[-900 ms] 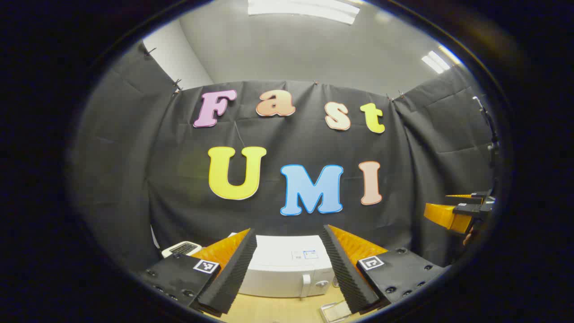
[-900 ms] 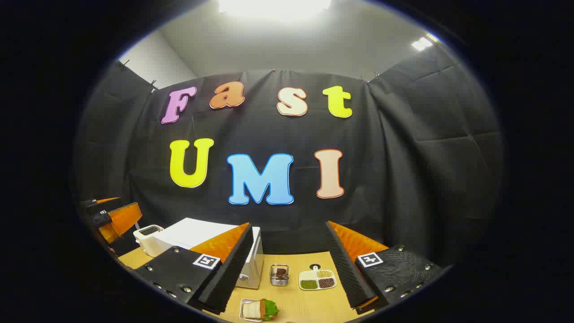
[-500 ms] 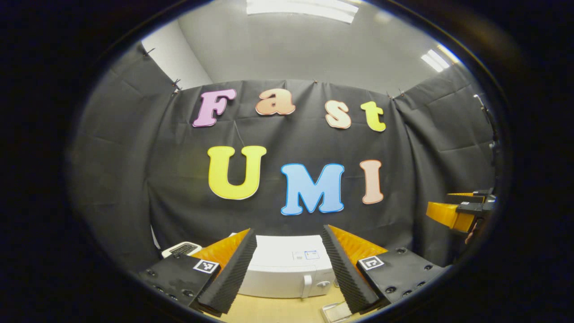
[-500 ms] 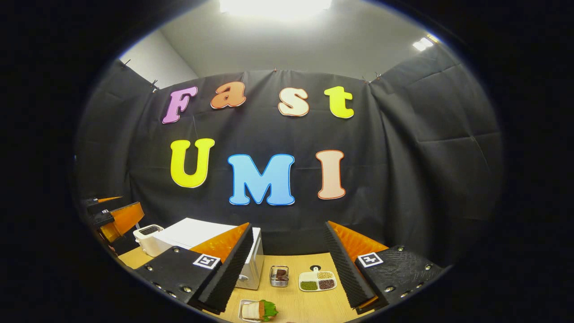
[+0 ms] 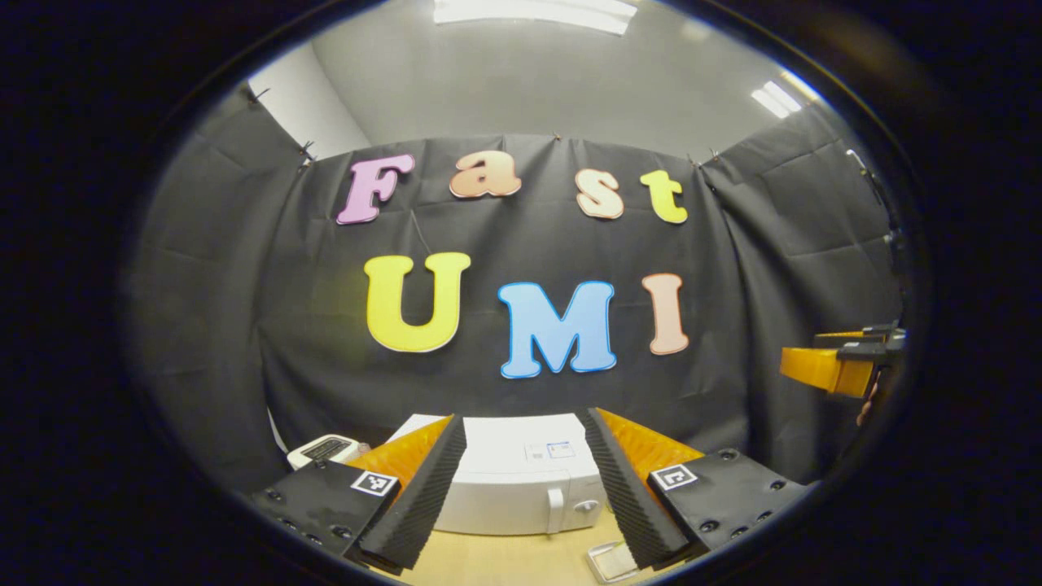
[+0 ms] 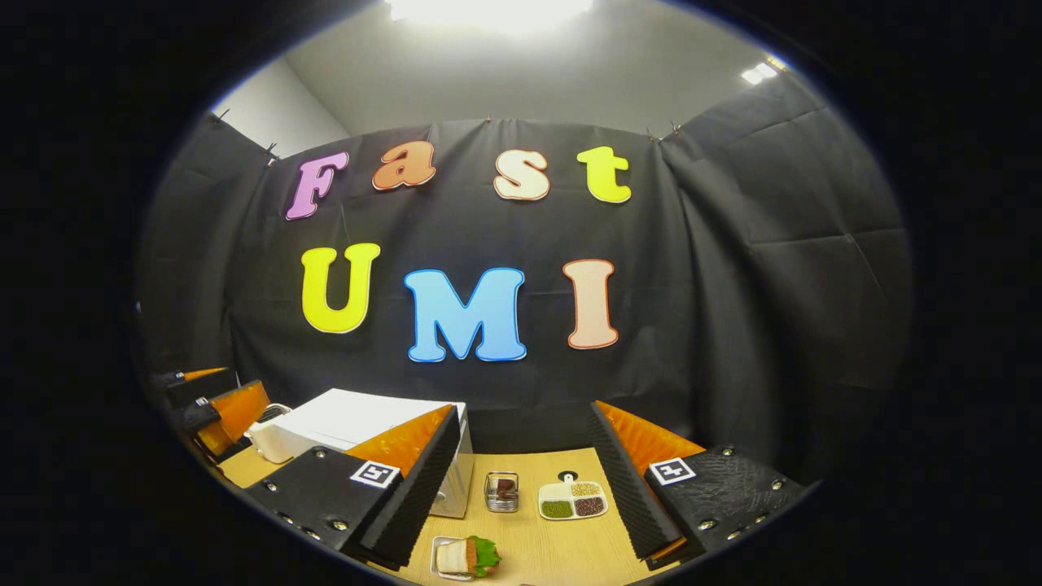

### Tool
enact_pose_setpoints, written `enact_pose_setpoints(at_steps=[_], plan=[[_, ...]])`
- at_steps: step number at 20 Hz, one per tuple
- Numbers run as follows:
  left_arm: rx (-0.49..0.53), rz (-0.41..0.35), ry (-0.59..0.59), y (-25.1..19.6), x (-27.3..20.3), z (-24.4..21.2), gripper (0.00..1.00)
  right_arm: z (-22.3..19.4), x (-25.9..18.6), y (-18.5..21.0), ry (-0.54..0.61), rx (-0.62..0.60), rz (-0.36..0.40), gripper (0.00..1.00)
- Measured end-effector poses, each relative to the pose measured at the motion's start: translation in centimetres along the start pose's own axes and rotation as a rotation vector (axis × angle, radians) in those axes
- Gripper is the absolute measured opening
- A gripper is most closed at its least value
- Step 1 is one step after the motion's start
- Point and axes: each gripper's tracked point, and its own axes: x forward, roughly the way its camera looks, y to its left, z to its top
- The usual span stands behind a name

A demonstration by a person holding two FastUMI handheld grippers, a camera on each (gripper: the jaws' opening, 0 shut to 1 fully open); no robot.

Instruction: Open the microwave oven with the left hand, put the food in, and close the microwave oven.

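Both tongs were released and held nothing. The left tongs [image 5: 521, 488] could miss the thin handle [image 5: 555, 509] on the shut microwave [image 5: 521, 480], low in the middle. The food [image 6: 466, 557] sat on the bench [image 6: 562, 545], bottom middle, below the right tongs [image 6: 521, 480].

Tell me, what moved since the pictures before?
Both views tipped down slightly; more table shows. Nothing was grabbed or let go. The microwave stays shut, the sandwich stays on its tray, and both hand-held grippers, left and right, stay open.

Glossy white microwave [image 5: 521, 496], wood-grain table [image 6: 562, 545]
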Motion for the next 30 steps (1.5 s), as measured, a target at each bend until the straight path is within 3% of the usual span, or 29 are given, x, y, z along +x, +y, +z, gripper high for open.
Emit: enact_pose_setpoints(at_steps=[7, 8, 17, 26, 28, 30], plan=[[-0.029, -0.025, 0.146, -1.0, 3.9, -11.7, 0.99, -1.3, -0.2, -0.9, 0.03, -0.017, -0.021, 0.95], [-0.031, -0.027, 0.156, -1.2, 4.7, -12.7, 0.95, -1.5, -0.1, -1.0, 0.034, -0.018, -0.024, 0.95], [-0.008, -0.096, 0.293, -5.1, 11.6, -24.1, 0.98, -1.3, 0.6, -1.8, 0.026, -0.007, -0.046, 0.96], [0.021, -0.059, 0.386, -4.8, 15.6, -30.4, 0.97, -2.2, 2.5, -3.2, 0.065, -0.026, -0.08, 0.96], [0.017, -0.062, 0.421, -4.9, 15.8, -31.3, 0.85, -2.5, 2.7, -3.5, 0.075, -0.026, -0.086, 0.96], [0.047, -0.084, 0.412, -5.8, 16.0, -31.4, 0.51, -2.6, 2.9, -3.6, 0.079, -0.022, -0.088, 0.96]])
